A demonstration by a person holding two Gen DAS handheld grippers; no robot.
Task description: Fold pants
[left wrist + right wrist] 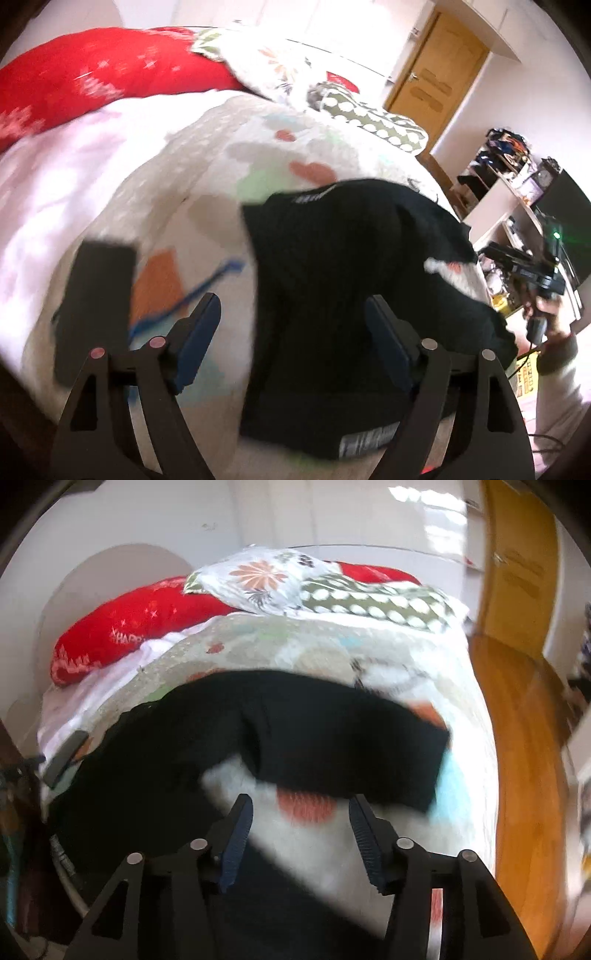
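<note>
Black pants (343,302) lie bunched on a patterned bed cover (207,177), with a grey label at their near edge. My left gripper (291,317) is open above them, its right finger over the black cloth, its left finger over the cover. In the right wrist view the pants (303,734) spread across the bed in a dark band. My right gripper (301,812) is open and empty above the cover, just short of the pants' near edge. The right gripper also shows in the left wrist view (532,280), in a hand off the bed's right side.
A dark flat phone-like object (96,306) and a blue cord (192,291) lie on the cover at left. Red pillow (133,624) and patterned pillows (332,590) sit at the bed's head. Wooden door (432,70), cluttered shelves (517,184) and wooden floor (524,746) are to the right.
</note>
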